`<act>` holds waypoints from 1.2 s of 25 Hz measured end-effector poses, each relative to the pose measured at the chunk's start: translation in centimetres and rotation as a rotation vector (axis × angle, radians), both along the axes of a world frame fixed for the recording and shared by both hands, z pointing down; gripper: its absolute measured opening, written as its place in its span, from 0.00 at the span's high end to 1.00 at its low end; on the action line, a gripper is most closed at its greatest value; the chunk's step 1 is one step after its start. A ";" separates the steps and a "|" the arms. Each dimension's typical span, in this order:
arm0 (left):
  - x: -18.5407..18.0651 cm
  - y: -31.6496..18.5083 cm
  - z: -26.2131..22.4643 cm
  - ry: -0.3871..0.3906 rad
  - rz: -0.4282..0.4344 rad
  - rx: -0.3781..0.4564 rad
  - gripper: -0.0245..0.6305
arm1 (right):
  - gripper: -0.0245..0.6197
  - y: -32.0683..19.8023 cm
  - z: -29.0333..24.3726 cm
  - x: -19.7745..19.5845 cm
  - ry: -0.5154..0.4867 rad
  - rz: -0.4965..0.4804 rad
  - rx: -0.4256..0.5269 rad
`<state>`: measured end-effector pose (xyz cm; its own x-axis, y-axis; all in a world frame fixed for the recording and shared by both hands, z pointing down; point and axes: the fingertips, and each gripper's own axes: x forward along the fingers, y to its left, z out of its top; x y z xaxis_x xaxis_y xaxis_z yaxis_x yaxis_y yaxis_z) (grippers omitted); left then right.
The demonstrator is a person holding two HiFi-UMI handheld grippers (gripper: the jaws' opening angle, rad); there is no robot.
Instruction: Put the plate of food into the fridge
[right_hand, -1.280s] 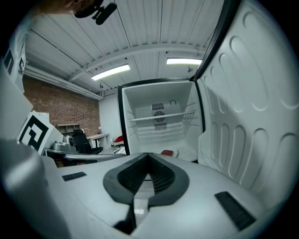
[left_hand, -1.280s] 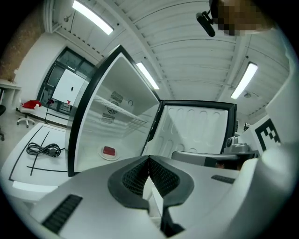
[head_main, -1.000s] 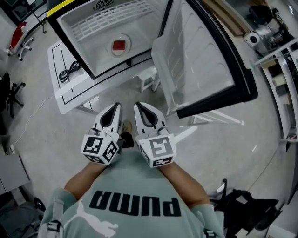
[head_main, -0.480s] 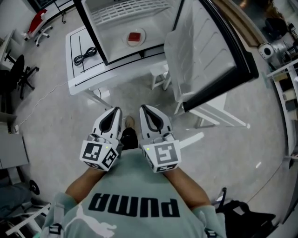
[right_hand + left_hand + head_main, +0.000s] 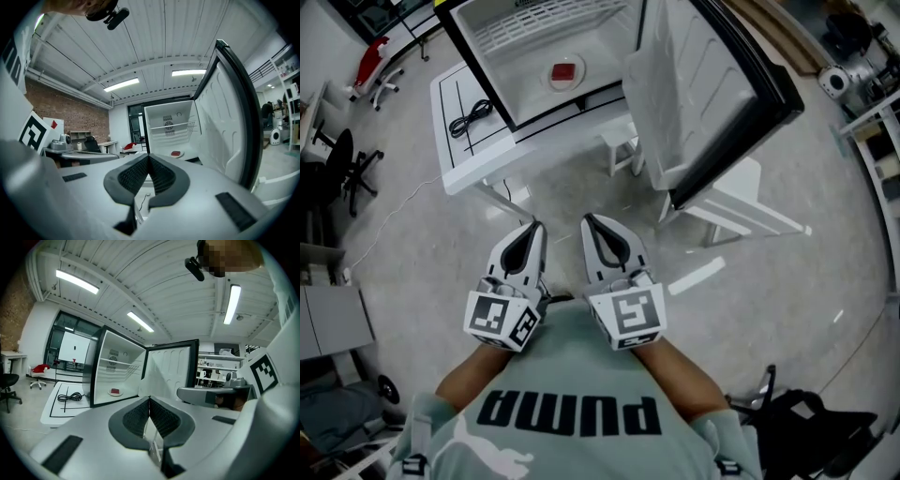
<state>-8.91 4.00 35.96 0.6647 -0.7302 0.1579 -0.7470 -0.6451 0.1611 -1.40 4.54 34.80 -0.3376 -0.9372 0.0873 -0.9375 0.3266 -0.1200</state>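
While the left gripper point(image 5: 532, 228) and right gripper point(image 5: 589, 221) were shut on nothing, the plate of food point(image 5: 566, 73) sat far off.
Both were side by side near the person's chest. The plate lay straight ahead inside the open fridge point(image 5: 520, 82), well apart, no nearer to either one.

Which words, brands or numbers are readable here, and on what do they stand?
"PUMA": on the person's shirt, upside down in the head view.
Stickers on the fridge back wall: too small to read.
Marker cubes: square patterns, no words.
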 end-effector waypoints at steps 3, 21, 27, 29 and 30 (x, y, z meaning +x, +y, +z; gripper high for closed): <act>-0.7 0.8 -0.4 -0.012 0.010 0.013 0.95 | 0.96 1.0 -0.3 -0.7 0.004 0.011 -0.001; -7.3 3.5 -0.1 0.017 0.068 0.013 0.95 | 0.96 6.2 -0.7 -7.3 0.073 0.067 -0.007; -8.1 3.9 -0.2 0.021 0.099 0.020 0.95 | 0.96 6.9 -1.0 -8.4 0.075 0.088 -0.015; -8.1 4.0 -0.3 0.025 0.110 0.023 0.95 | 0.96 7.1 -1.0 -8.5 0.079 0.099 -0.014; -8.2 4.0 -0.3 0.026 0.114 0.024 0.95 | 0.96 7.2 -1.0 -8.5 0.081 0.103 -0.015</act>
